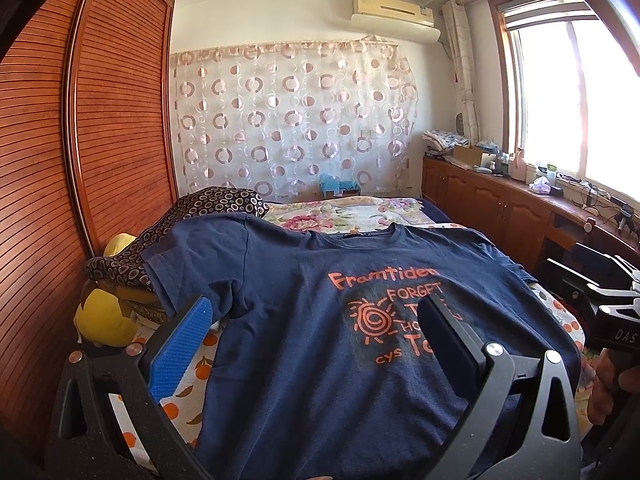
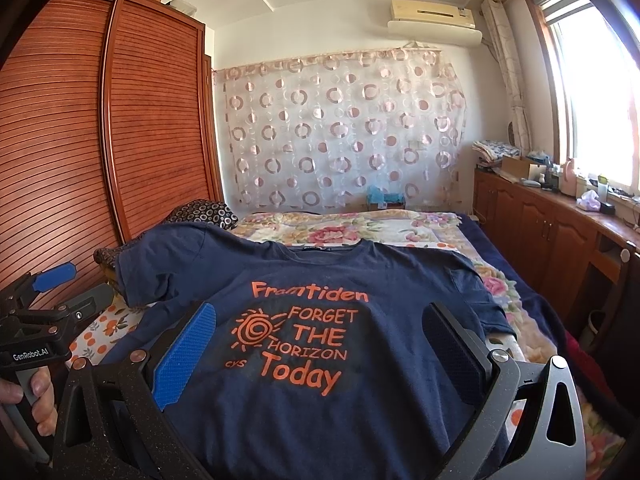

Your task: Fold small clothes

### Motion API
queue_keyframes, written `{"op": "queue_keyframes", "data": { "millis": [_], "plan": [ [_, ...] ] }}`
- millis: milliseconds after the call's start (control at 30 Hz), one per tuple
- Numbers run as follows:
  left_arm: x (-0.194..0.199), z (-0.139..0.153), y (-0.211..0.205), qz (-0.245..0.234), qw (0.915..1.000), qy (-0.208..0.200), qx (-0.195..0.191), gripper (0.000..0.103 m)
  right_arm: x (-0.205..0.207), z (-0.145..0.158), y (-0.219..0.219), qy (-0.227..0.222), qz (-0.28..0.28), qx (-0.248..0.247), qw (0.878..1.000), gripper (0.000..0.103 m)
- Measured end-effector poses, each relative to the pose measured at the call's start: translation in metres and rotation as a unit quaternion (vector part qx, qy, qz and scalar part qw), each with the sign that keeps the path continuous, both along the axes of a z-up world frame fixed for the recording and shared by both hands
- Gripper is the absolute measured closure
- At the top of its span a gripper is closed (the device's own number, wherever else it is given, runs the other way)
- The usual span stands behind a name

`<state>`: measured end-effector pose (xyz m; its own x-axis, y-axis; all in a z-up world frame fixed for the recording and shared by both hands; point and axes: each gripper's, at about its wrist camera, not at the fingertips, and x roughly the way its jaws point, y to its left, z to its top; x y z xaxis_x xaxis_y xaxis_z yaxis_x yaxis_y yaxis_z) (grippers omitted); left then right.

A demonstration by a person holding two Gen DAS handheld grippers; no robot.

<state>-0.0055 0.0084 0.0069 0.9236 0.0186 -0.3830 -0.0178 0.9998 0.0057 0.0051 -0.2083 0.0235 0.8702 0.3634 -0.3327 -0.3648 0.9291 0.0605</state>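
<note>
Lying flat, soft navy T-shirt (image 2: 320,280) between gaping ribbed-padded right gripper (image 2: 320,344).

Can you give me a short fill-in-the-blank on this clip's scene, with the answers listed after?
1. The T-shirt spread on the bed is dark ____ with orange lettering.
2. The last word printed on its front is ____.
3. The left gripper and the right gripper both have their fingers ____, holding nothing.
4. The T-shirt's left sleeve lies over a ____-patterned pillow.

Answers: blue; Today; open; circle
</note>
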Motion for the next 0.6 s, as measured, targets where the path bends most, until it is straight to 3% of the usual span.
{"op": "queue_keyframes", "data": {
  "millis": [600],
  "plan": [
    [-0.0020,0.0051,-0.0045,0.002,1.0000,-0.005,0.003,0.000,-0.0014,-0.0002,0.0004,-0.005,0.000,0.002,1.000,0.000]
  ]
}}
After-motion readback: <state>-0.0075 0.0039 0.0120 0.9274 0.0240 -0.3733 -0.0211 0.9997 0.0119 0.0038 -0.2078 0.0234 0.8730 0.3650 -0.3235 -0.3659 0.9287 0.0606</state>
